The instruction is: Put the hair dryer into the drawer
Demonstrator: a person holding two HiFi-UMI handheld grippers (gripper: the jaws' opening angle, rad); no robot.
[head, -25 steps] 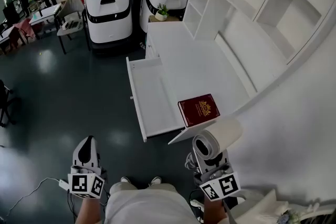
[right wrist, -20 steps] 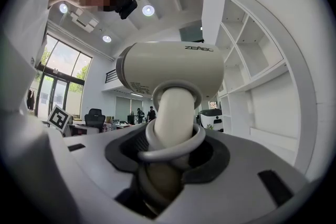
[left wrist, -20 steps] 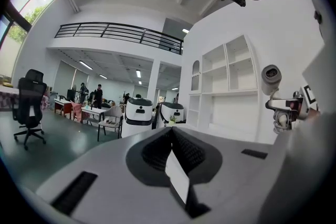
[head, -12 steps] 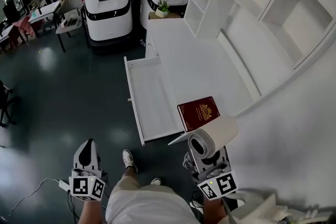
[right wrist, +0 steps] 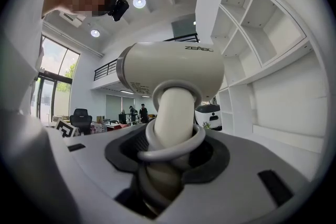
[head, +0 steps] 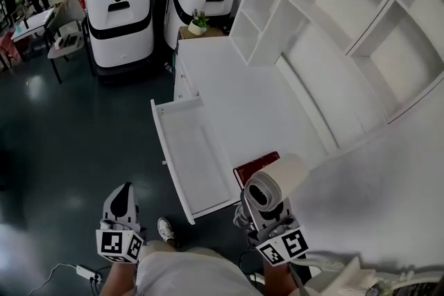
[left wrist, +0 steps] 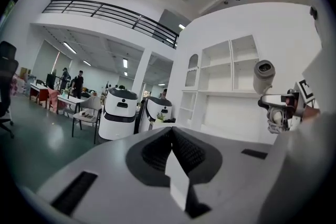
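A cream hair dryer [head: 272,182] stands upright in my right gripper [head: 262,210], whose jaws are shut on its handle [right wrist: 170,113]; its barrel [right wrist: 173,66] points forward. It hangs just off the near corner of the white desk [head: 236,93]. The white drawer [head: 195,159] is pulled out to the dryer's left and has nothing in it. My left gripper [head: 119,196] is shut and holds nothing, low over the dark floor to the left of the drawer. From the left gripper [left wrist: 172,152], the dryer [left wrist: 263,75] shows at the far right.
A dark red book [head: 254,167] lies on the desk's near corner, partly behind the dryer. White shelves [head: 333,17] rise to the right. Two white machines [head: 116,7] and a small plant [head: 198,23] stand at the back. A power strip [head: 87,272] lies on the floor.
The person has stepped forward, and both grippers have moved towards the desk and the drawer. The dryer now covers part of the red book. The grip on the handle is unchanged.
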